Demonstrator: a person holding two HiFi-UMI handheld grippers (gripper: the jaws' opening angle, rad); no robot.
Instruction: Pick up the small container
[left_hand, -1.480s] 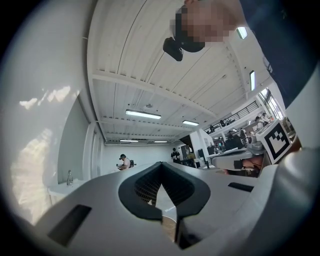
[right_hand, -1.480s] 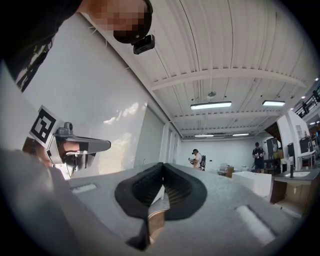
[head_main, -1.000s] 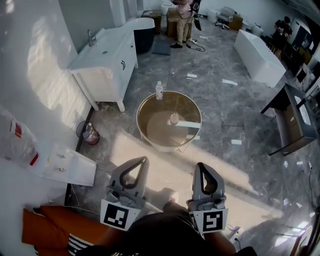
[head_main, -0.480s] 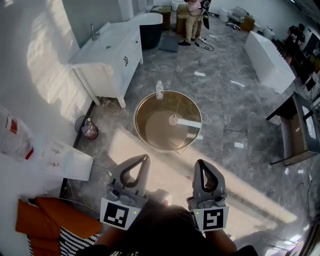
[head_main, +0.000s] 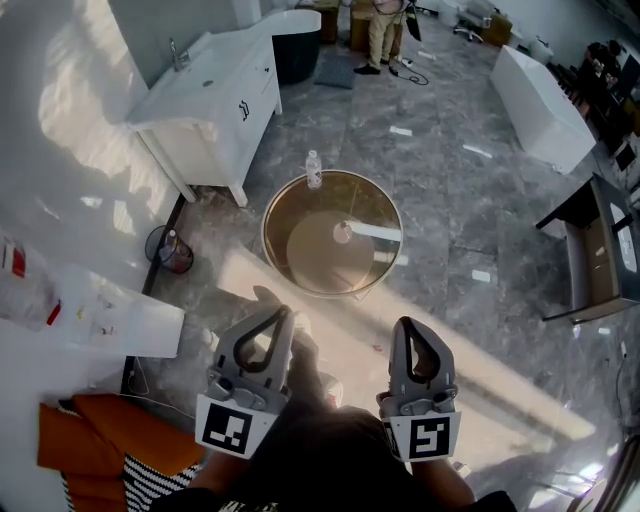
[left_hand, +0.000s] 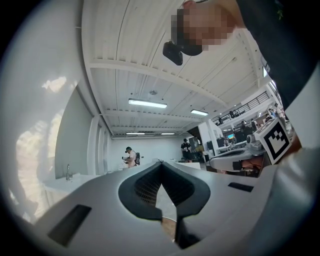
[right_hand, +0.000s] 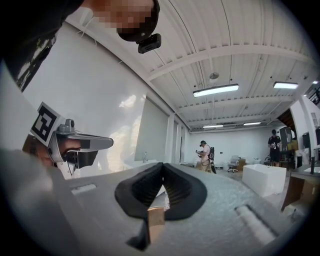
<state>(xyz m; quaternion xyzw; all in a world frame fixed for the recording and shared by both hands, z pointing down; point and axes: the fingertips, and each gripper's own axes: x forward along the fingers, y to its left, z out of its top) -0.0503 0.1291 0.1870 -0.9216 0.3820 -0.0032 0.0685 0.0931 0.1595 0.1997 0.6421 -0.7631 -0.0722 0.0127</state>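
Left claw and right claw: grey, teardrop-shaped, both closed, empty. Small container, pale and rounded, sits mid round glossy brown desk; only the head view shows it. Gripper views: ribbed black pads meeting.

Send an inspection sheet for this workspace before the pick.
Surface: round gold-rimmed table on grey marble floor, ahead of both tools.
Job's things: small container near the table's centre, untouched.
Clutter: clear bottle at the table's far rim; paper scraps on the floor.
Grippers: left tool and right tool both shut, empty, short of the table.
Cables: one loose cable on the floor near a standing person.
Surroundings: white vanity, waste bin, dark desk.
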